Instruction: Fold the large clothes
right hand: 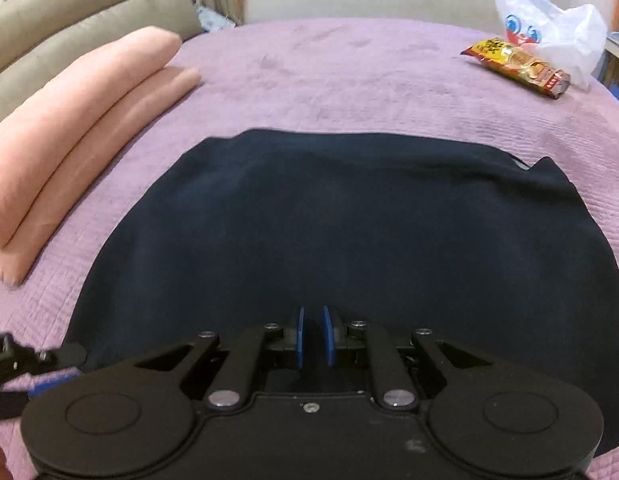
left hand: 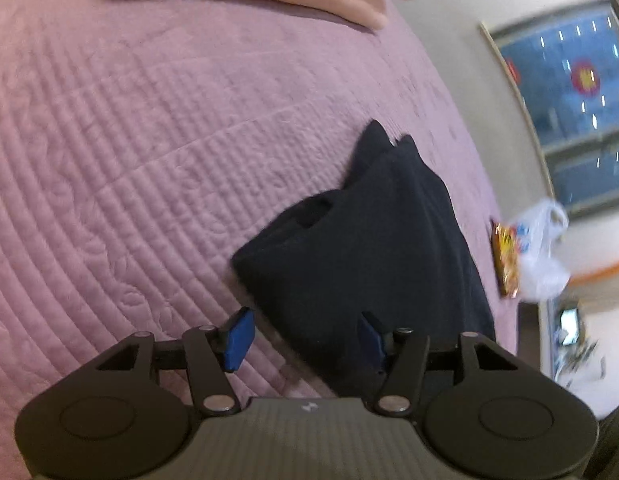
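Observation:
A dark navy garment lies folded flat on a purple quilted bed cover. In the left wrist view it lies right of centre. My left gripper is open; its blue pads straddle the garment's near edge without holding it. My right gripper is over the garment's near edge with its blue pads nearly together; dark cloth seems to be between them. The left gripper also shows at the lower left of the right wrist view.
A folded pink blanket lies on the left of the bed, before a beige headboard. A snack packet and a white plastic bag lie at the far right. A framed window is on the wall.

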